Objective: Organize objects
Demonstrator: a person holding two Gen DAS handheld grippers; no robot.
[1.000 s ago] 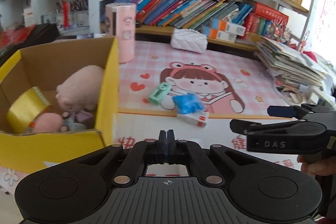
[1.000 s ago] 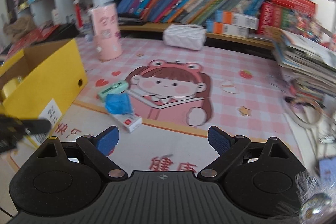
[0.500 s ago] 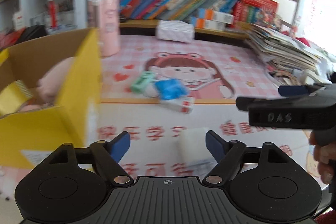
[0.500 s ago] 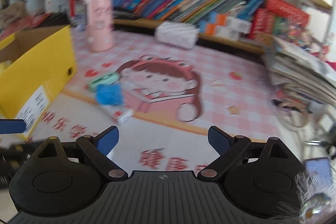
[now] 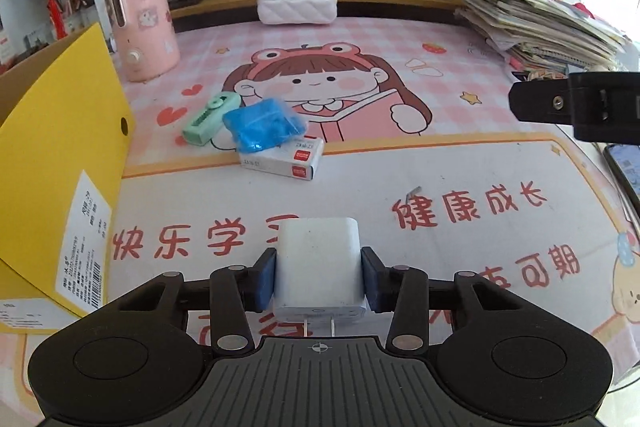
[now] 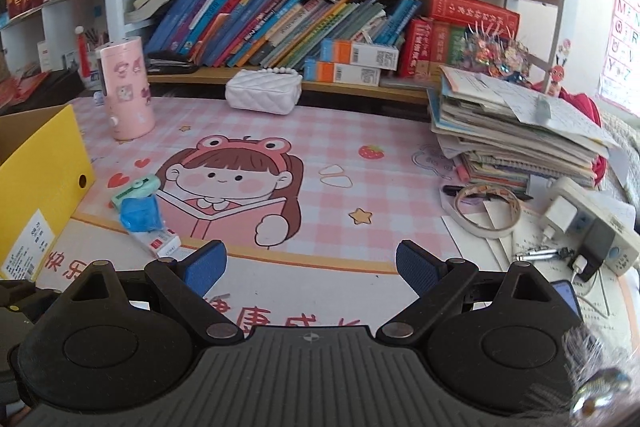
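Note:
My left gripper is shut on a white charger plug, its prongs pointing back toward the camera, low over the desk mat. A yellow cardboard box stands to the left; its inside is hidden. On the mat lie a green gadget, a blue wrapped packet and a small white-red box; they also show in the right wrist view: gadget, packet, small box. My right gripper is open and empty above the mat.
A pink cylinder and a white quilted purse stand at the back before the bookshelf. A stack of papers, a tape roll, a power strip and a phone lie at the right.
My left gripper opened, moved right from the yellow box and closed on the white charger plug. The right gripper stayed open and shifted slightly.

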